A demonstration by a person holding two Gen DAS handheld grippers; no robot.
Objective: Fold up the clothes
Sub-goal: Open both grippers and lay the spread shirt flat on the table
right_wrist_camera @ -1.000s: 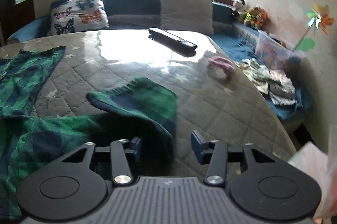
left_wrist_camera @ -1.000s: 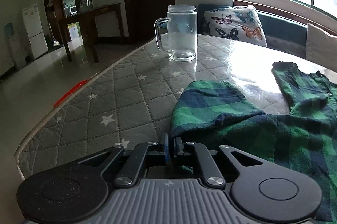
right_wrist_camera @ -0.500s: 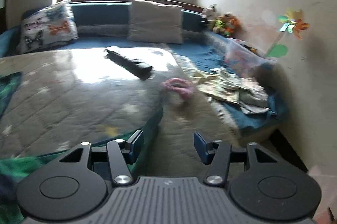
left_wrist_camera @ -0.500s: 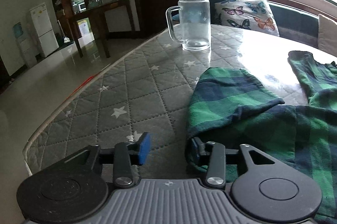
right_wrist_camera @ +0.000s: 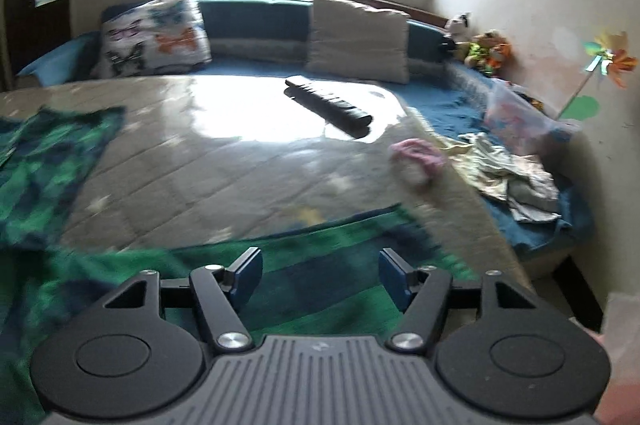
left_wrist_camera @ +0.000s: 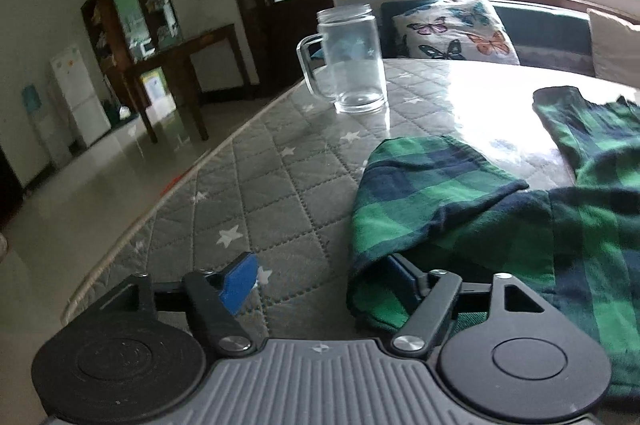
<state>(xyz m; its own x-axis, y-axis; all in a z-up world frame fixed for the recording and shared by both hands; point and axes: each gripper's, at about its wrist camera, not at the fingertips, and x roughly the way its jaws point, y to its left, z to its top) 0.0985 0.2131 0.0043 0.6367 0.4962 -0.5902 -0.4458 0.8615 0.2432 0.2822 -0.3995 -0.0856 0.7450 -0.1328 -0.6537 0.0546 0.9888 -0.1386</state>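
Green-and-navy plaid cloth, a shirt (left_wrist_camera: 500,209), lies spread over the grey quilted table (left_wrist_camera: 256,193) with its white stars, and I see it from both of my wrist cameras. On my left side the shirt sits to the right of the view, one rounded fold nearest me and a further piece up by the bright glare from the window. My left tongs (left_wrist_camera: 320,279) are spreading apart: the left blue pad (left_wrist_camera: 239,279) stands clear over bare quilting, while the right pad is half hidden under the edge of the fold, the cloth draped against it but not pinched. A clear glass mug (left_wrist_camera: 351,59) with a handle stands well apart from the shirt, further along the table, and a butterfly cushion (left_wrist_camera: 454,31) rests on the bench behind it.

From my right side the picture is blurred. My right tongs (right_wrist_camera: 320,275) are also widening, and the plaid cloth lies flat beneath and between the pads without being gripped. Beyond them a black remote control (right_wrist_camera: 328,101) lies on the shiny table, with a pink bundle (right_wrist_camera: 416,155) near the table's right edge.
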